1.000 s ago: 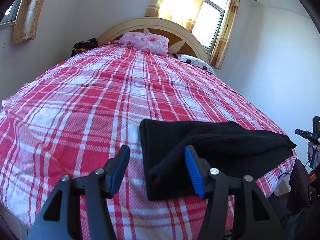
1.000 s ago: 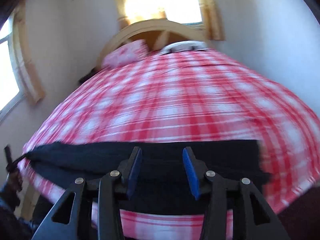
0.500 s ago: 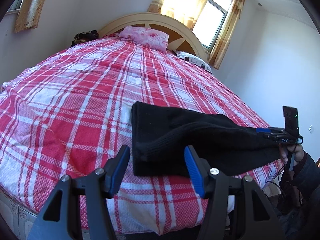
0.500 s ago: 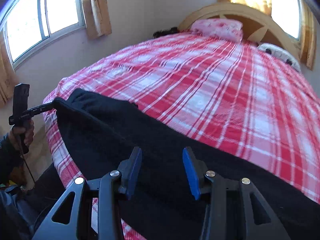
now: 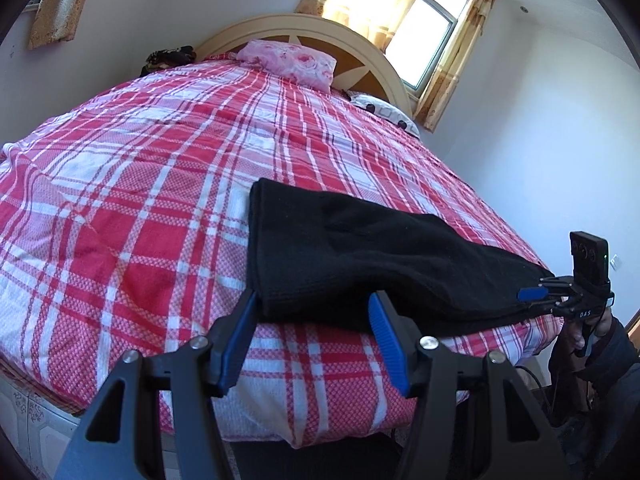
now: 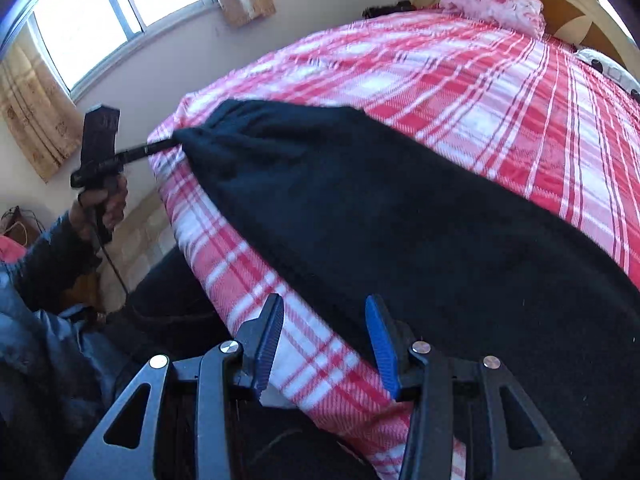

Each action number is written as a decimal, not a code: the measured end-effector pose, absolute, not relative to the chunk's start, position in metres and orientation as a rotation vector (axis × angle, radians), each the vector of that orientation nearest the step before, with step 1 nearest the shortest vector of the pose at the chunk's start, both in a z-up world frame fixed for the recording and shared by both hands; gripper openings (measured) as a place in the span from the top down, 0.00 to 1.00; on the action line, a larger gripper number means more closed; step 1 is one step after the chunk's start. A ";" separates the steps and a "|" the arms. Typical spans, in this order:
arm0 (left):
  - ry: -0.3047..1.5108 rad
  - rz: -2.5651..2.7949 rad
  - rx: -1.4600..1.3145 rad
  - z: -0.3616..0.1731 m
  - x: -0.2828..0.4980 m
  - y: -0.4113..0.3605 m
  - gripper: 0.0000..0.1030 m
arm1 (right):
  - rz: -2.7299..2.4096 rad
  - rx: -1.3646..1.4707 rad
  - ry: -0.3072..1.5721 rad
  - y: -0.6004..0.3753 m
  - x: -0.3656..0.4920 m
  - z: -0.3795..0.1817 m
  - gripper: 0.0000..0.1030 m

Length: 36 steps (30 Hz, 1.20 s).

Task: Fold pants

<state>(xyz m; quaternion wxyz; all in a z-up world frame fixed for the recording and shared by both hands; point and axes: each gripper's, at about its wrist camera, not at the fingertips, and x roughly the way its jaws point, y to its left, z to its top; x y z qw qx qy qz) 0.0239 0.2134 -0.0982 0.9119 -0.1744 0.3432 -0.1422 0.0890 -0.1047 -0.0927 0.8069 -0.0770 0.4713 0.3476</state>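
Black pants point(image 5: 360, 256) lie flat along near edge of bed, on red/white plaid bedspread point(image 5: 152, 184); long axis runs left-right, parallel to bed's foot.

L gripper point(image 5: 314, 334): jaws apart, blue pads either side of pants' near-left corner. Cloth sits between/just beyond the tips; contact can't tell. In R wrist view the L gripper point(image 6: 160, 146) shows at far left, tips at the pants' end, looks to meet fabric.

R gripper point(image 6: 326, 340): jaws apart, over near bed edge, pants' hem just past the right pad, nothing clamped. In L wrist view the R gripper point(image 5: 538, 294) is at pants' right end.

Pink pillow point(image 5: 288, 62) + wooden headboard point(image 5: 360, 46) at far end. Window point(image 5: 434, 24) w/ curtains behind.
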 end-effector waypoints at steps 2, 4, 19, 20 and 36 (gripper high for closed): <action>0.705 -0.281 -0.371 -0.096 0.023 0.216 0.42 | 0.744 -0.159 0.985 -0.099 0.095 -0.088 0.56; 0.698 -0.283 -0.377 -0.092 0.020 0.219 0.42 | 0.746 -0.155 0.964 -0.091 0.103 -0.082 0.56; 0.690 -0.237 -0.262 -0.097 0.043 0.217 0.83 | 0.823 -0.138 0.938 -0.010 0.129 -0.093 0.56; 0.677 -0.246 -0.262 -0.095 0.043 0.219 0.84 | 0.830 -0.153 0.943 -0.001 0.127 -0.098 0.56; 0.655 -0.259 -0.295 -0.105 0.036 0.235 0.87 | 0.829 -0.275 0.898 0.046 0.111 -0.109 1.00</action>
